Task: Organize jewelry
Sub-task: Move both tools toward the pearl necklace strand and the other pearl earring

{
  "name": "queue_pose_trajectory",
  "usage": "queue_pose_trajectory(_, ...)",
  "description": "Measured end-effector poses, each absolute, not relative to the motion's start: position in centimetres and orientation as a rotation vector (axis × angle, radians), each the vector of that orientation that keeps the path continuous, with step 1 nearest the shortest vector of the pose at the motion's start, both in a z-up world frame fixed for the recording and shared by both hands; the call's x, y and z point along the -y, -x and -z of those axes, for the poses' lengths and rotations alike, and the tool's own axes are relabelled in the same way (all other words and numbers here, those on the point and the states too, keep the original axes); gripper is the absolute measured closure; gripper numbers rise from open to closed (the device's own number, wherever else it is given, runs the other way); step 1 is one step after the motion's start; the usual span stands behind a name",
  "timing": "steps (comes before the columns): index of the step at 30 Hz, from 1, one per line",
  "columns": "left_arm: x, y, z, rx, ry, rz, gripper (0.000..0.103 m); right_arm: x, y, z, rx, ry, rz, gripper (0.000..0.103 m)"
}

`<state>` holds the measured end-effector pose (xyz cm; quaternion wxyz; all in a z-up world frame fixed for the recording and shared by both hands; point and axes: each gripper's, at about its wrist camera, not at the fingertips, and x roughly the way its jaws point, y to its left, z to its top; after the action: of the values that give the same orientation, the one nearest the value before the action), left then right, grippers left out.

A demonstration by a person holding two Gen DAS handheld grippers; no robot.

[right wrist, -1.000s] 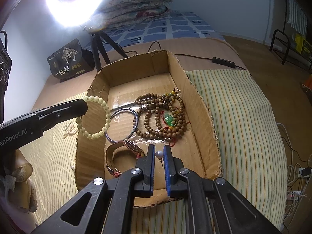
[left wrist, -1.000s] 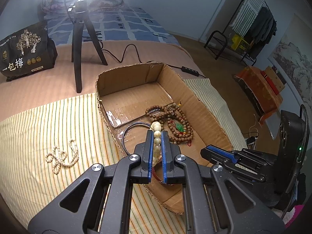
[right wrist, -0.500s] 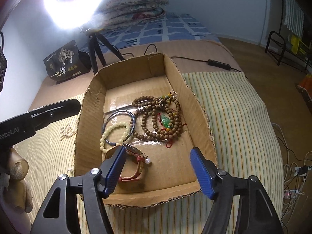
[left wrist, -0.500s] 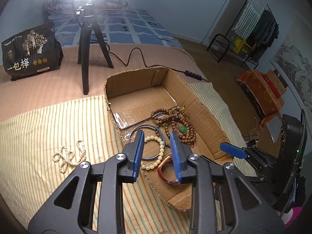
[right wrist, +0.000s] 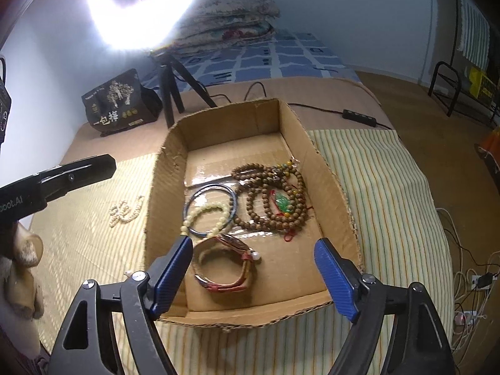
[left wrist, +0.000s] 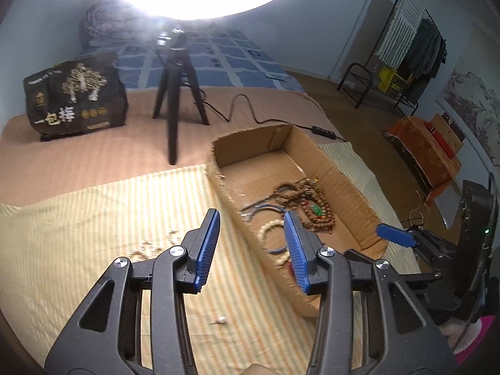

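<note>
The right gripper [right wrist: 253,251] hangs over the near end of the cardboard box [right wrist: 328,172], jaws opening wide with nothing pressed between its pads; a red leather bracelet [right wrist: 225,265] lies on the box floor between them. Just beyond it rest a pale bead bracelet [right wrist: 204,215] overlapping a blue bangle [right wrist: 212,206], and beside those a brown bead necklace [right wrist: 268,200] with a green pendant. The left gripper [left wrist: 250,237], also opening and empty, hovers over the box's left wall and the striped cloth [left wrist: 93,218]. A small pale bead chain [right wrist: 125,211] lies on the cloth, outside the box. Farther back stand a tripod [right wrist: 172,90] and a dark bag [right wrist: 118,103].
</note>
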<state>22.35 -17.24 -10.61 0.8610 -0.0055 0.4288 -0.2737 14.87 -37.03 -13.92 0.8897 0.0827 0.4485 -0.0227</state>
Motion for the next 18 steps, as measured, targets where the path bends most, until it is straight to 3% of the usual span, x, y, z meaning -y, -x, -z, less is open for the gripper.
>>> queue_pose_trajectory(3,15.4,-22.5,10.6,-0.884,0.005,0.563,0.060,36.2,-14.5,13.3,-0.907,-0.167,0.033,0.016)
queue_pose_trajectory(18,9.0,-24.0,13.1,-0.925,0.052,0.515,0.060,29.4,-12.5,11.5,-0.827,-0.128,-0.100,0.016)
